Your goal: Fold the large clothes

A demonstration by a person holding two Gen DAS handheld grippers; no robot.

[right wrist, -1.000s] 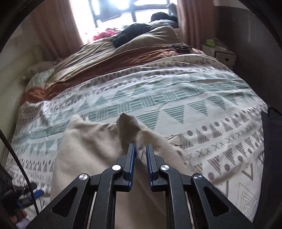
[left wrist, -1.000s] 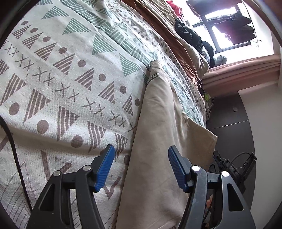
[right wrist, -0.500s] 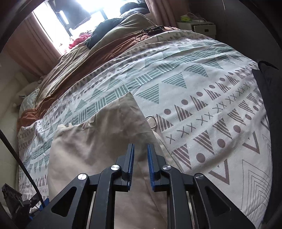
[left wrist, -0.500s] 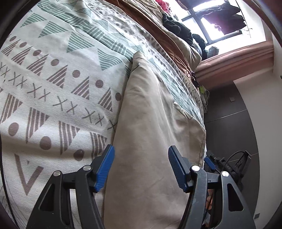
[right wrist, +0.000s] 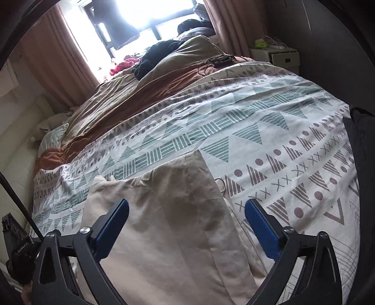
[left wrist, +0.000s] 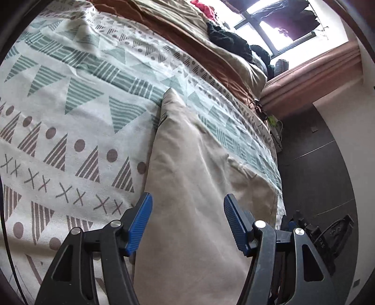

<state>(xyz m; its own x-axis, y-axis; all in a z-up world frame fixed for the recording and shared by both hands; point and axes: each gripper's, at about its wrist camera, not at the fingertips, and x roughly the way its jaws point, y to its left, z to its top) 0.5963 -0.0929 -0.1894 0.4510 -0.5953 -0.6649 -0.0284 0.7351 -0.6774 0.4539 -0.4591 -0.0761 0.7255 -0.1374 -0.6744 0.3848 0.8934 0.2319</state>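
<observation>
Beige cotton garment (left wrist: 196,187), long and partly folded, lies on the bed near its foot edge, on a white bedspread printed with green and brown triangles, dots and crosses (left wrist: 70,122). The left gripper (left wrist: 187,220) hovers over the cloth with its blue fingers (left wrist: 140,223) spread and nothing between them. The right gripper (right wrist: 187,225) has its fingers parting right now, and the cloth lies flat below them, not pinched. To my eye a fold has just been laid. The next one would go best if each gripper took a corner of the near hem, lifted evenly and kept the edges lined up, smoothing the crease near the metal ring (right wrist: 220,184). Beyond lie a brown and tan quilt (right wrist: 145,93), dark clothes (right wrist: 159,55), a bright window (right wrist: 150,16) and pink curtains (right wrist: 54,61).
</observation>
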